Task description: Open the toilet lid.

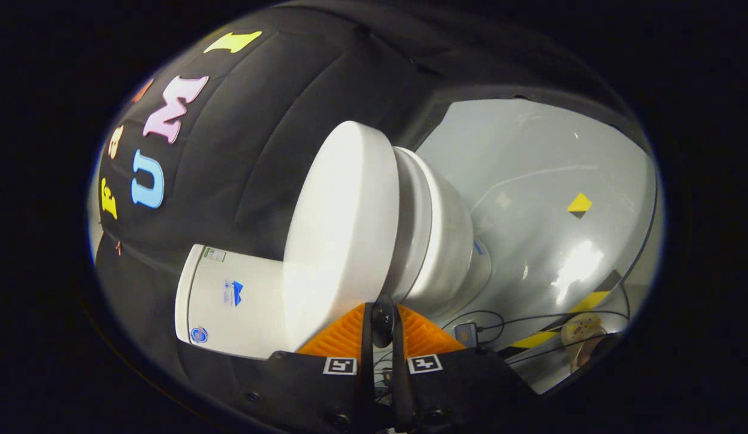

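Gripper (pixel 383 316) rolled sideways, so toilet looks tipped on its side. Fingers nearly together w/ just a thin gap, nothing held. Lid (pixel 343 229) down on bowl (pixel 440 241), just ahead of tips; tank (pixel 235 301) beside.

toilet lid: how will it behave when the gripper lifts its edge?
Toilet lid looks rigid moulded, so likely no flex. Its glossy surface may slip off the fingertips. The gripper is nearly closed just short of its rim; it probably pivots toward the tank.
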